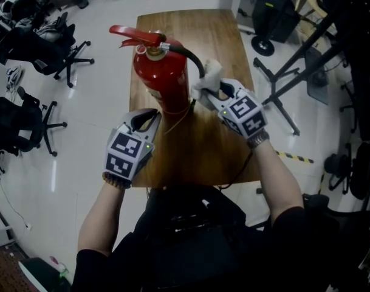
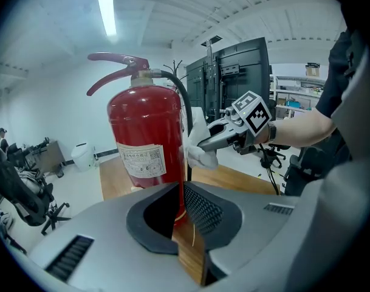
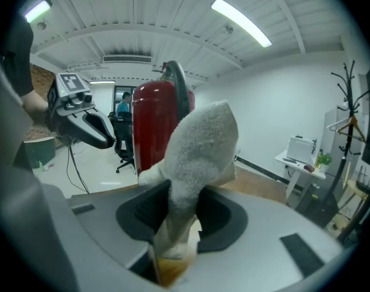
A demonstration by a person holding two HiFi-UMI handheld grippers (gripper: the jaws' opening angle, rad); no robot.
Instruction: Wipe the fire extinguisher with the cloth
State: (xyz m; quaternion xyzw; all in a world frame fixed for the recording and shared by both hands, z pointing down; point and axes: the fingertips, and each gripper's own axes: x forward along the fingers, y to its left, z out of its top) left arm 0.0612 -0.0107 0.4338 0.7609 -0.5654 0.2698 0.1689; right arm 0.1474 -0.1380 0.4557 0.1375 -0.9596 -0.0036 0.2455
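Standing upright on the wooden counter (image 1: 216,140), the red fire extinguisher (image 1: 162,78) has its red lever pointing left and its black hose (image 1: 189,56) curving down its right side. The right gripper (image 1: 212,88) is clamped on a white fluffy cloth (image 1: 211,73), which bulges out past the jaws and lies against the hose on the cylinder's right side, partway up. The left gripper (image 1: 150,120) sits at the near left of the extinguisher's base, its jaws closed together with nothing between them, pointing at the lower part of the cylinder.
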